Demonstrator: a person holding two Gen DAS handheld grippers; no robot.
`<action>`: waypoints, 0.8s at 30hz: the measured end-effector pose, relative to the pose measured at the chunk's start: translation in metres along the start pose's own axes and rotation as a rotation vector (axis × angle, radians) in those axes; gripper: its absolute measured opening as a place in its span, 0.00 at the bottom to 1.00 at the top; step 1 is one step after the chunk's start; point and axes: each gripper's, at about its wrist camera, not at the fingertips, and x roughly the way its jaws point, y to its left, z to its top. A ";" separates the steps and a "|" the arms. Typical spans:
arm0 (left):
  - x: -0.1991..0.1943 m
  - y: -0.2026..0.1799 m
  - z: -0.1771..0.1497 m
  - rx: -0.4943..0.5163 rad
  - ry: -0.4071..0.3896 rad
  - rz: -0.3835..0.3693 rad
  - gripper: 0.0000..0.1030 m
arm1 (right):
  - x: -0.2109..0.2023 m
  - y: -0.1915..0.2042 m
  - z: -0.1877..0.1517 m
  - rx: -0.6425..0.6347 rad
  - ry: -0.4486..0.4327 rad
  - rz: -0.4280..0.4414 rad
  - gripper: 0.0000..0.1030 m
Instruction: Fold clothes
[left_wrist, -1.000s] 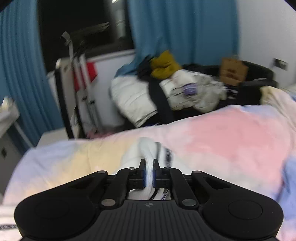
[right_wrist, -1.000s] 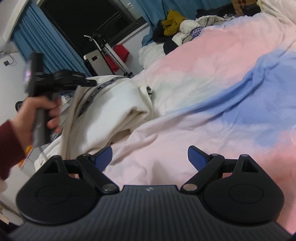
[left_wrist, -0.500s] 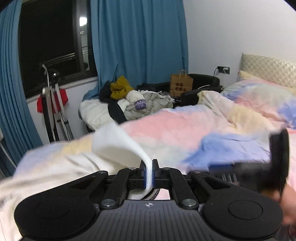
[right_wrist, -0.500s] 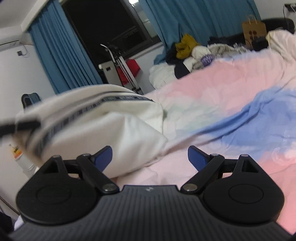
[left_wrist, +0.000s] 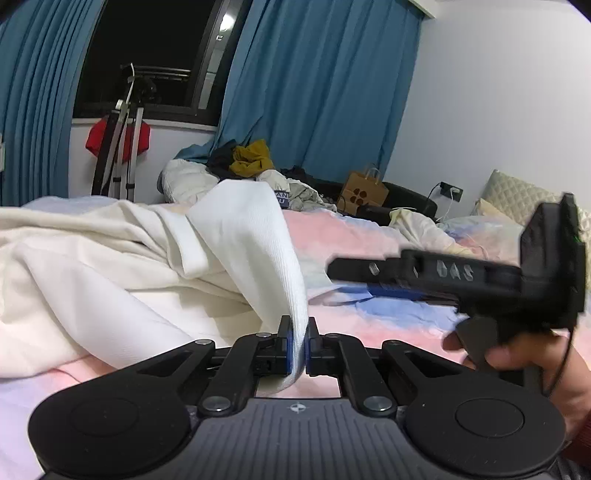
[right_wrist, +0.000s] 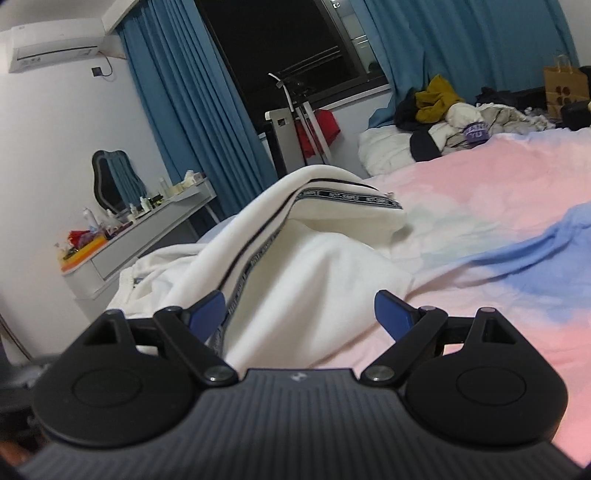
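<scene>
A cream white garment (left_wrist: 110, 258) with a black lettered stripe (right_wrist: 347, 197) lies crumpled on the pastel bedspread (right_wrist: 480, 206). My left gripper (left_wrist: 298, 332) is shut on a ribbed white edge of the garment (left_wrist: 258, 251) and holds it lifted off the bed. My right gripper (right_wrist: 300, 312) is open and empty, low over the bed, with the garment's near fold between its fingers. It also shows from the side in the left wrist view (left_wrist: 461, 273), held in a hand to the right of the lifted edge.
A heap of other clothes (left_wrist: 255, 166) lies beyond the bed's far end under blue curtains (left_wrist: 314, 92). A brown paper bag (left_wrist: 364, 190) and pillows (left_wrist: 517, 195) are at the right. A cluttered grey dresser (right_wrist: 140, 229) stands at the left. A folded rack (left_wrist: 118, 147) is by the window.
My left gripper has swung right and lowered with the garment's edge still in it. The garment has settled onto the bed. My right gripper has come down close to the near fold.
</scene>
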 end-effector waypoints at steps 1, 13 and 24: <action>0.001 0.003 -0.001 -0.012 0.000 -0.006 0.06 | 0.005 0.000 0.003 0.005 -0.002 0.006 0.87; 0.045 0.006 -0.022 0.006 0.128 -0.022 0.07 | 0.106 -0.028 0.052 0.154 0.048 0.132 0.73; 0.062 0.020 -0.022 -0.040 0.147 -0.069 0.07 | 0.142 -0.054 0.045 0.239 -0.012 0.181 0.08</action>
